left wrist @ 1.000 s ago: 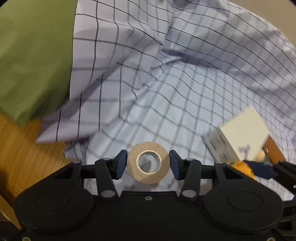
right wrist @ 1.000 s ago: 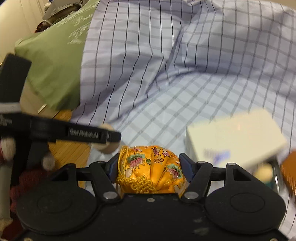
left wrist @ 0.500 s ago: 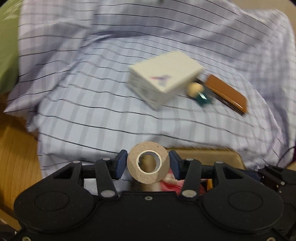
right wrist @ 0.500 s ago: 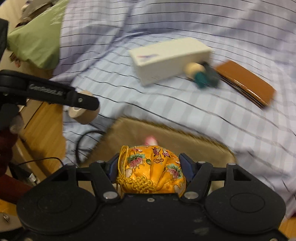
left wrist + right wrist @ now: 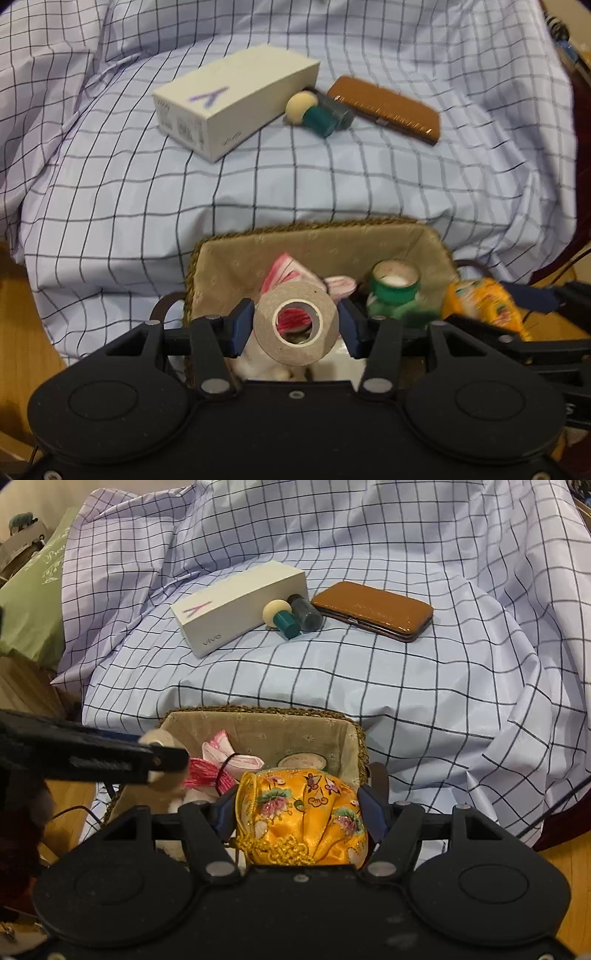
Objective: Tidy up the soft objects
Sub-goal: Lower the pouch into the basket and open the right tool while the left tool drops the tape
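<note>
My left gripper [image 5: 295,325] is shut on a tan roll of tape [image 5: 295,345] and holds it over the near left part of a fabric-lined woven basket [image 5: 321,225]. My right gripper [image 5: 301,812] is shut on a yellow embroidered satin pouch [image 5: 301,830] over the basket's [image 5: 258,710] near right side. The basket holds a pink and white cloth bundle [image 5: 225,760], a green-rimmed tape roll [image 5: 393,284] and other soft items. The pouch also shows at the right of the left wrist view [image 5: 484,302].
On the checked lilac cloth [image 5: 406,683] behind the basket lie a white phone box [image 5: 240,607], teal bottles with a cream ball cap [image 5: 290,616] and a brown leather case [image 5: 375,609]. A green cushion [image 5: 29,613] is at the left. Wooden floor shows at both sides.
Both grippers have pulled back and down from the cloth with their loads. The basket has come into view beneath them, and the box, bottles and case are now farther off.
</note>
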### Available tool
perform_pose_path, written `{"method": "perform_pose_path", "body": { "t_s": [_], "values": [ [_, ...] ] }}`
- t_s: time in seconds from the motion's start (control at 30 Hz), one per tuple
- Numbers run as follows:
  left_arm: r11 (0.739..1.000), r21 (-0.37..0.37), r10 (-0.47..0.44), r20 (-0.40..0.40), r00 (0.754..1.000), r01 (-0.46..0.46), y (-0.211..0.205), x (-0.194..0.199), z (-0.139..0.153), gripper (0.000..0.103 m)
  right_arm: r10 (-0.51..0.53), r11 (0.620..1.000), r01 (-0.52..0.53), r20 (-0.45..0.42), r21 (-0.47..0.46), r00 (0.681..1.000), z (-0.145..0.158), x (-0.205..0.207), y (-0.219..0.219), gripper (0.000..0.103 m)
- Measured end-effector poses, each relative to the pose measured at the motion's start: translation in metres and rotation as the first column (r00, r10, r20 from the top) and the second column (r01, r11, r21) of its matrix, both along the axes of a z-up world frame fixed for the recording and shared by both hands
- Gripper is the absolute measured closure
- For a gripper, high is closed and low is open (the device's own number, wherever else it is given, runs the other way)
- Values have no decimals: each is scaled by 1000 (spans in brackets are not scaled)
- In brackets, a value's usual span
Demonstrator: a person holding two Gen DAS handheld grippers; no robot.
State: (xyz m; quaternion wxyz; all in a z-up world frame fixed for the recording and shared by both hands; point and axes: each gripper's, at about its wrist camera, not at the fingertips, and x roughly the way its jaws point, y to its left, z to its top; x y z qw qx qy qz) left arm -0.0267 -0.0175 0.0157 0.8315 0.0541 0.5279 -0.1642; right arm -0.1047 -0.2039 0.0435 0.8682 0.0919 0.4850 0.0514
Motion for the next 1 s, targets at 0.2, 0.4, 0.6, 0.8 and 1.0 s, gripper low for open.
{"method": "perform_pose_path", "body": {
  "t_s": [0.2, 0.4, 0.6, 0.8, 1.0],
  "values": [
    [998, 35, 48, -35, 998, -47, 3, -1, -14, 54, 32, 999, -32, -12, 6, 999, 1, 8, 14, 37],
    [996, 58, 75, -53, 996, -72, 3, -3, -22, 54, 11, 1000, -11, -52, -8, 999, 0, 17, 20, 37],
    [993, 74, 97, -57, 994, -92, 6, -2, -24, 54, -14, 999, 10, -107, -35, 994, -3, 24, 23, 37],
    [992, 78, 105, -68, 992, -99, 8, -2, -25, 54, -8, 998, 0, -147, -58, 989, -7, 26, 27, 37],
    [992, 76, 111, -83, 990, -105, 10, -1, -27, 52, -11, 998, -1, -173, -64, 985, -10, 28, 29, 36]
  ]
}}
